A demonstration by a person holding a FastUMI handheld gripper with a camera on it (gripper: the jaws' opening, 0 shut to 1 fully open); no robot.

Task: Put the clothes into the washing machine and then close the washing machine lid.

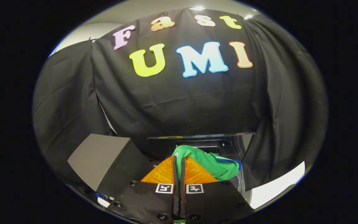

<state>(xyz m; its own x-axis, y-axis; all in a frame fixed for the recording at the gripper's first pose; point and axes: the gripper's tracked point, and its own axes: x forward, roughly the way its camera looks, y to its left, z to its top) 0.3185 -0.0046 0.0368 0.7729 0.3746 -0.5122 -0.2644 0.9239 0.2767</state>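
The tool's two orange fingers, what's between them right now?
In the gripper view, a fold of the green garment is pinched between the tool's two orange fingers; the rest hangs just beyond them, before the washing machine.

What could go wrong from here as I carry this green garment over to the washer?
1. The hand-held gripper pinches only a thin fold of the green garment; most of it hangs loose to one side and might slip free.
2. The trailing cloth could catch on the washing machine edge just beyond the fingers.
3. The raised grey lid stands close beside the gripper and could be bumped.
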